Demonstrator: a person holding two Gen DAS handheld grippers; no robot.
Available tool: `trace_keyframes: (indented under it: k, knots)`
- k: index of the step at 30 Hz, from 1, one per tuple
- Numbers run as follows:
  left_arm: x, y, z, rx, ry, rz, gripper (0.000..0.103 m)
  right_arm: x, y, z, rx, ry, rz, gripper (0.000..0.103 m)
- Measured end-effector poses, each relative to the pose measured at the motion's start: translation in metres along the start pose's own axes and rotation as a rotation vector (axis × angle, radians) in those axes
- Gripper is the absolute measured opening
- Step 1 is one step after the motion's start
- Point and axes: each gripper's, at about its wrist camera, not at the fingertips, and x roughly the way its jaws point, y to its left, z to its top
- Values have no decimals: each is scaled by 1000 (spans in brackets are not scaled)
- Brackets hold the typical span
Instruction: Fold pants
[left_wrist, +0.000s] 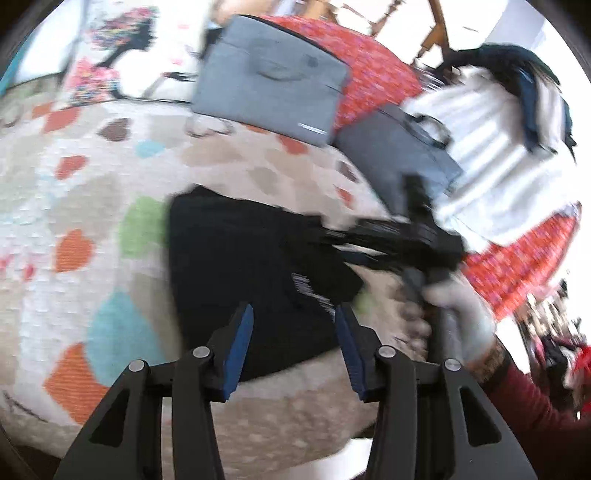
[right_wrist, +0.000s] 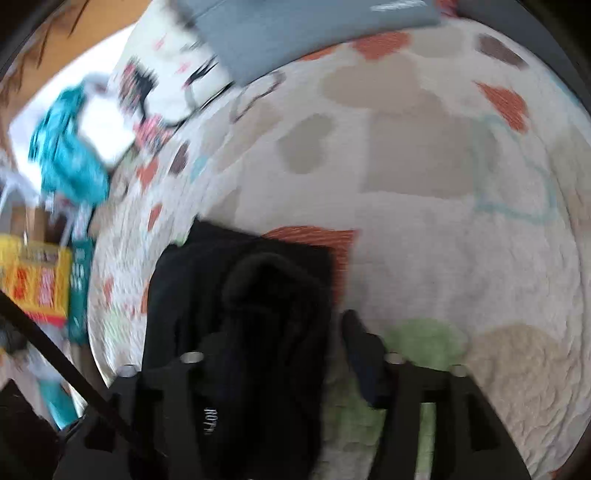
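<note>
The left tool (left_wrist: 294, 325) hangs with its jaws apart and empty above the folded black pants (left_wrist: 251, 266), which lie on the heart-patterned bedspread (left_wrist: 92, 192). The right tool (right_wrist: 295, 332), blurred, also stands apart over the pants, gripping nothing.

A bed covered by a pale quilt (left_wrist: 92, 206) printed with coloured hearts carried everything. The folded black pants (left_wrist: 236, 266) lay flat on it, and a grey laptop sleeve (left_wrist: 269, 77) rested farther back beside a red patterned cloth (left_wrist: 373, 74).
</note>
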Motion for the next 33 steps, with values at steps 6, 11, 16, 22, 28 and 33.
trace_keyframes:
  k: [6,11,16,22,28,33]
  knots:
    - [32,23,34,-92,2,37,45,-49,-22,-3,99,-203,-5,67]
    - [84,27,19,-67,126,147,45,-38,4,-13,64,-112,296,67]
    - [95,26,16,27,132,260,46,6,-3,-32,116,-7,301,66]
    - [85,62,23,-75,135,120,40,-15,-15,-26,142,-38,388,68]
    - [50,86,47,-222,72,-81,34,-24,-47,-23,239,-103,356,73]
    - [81,78,88,-195,101,-49,37,-15,-37,-21,215,-98,351,73]
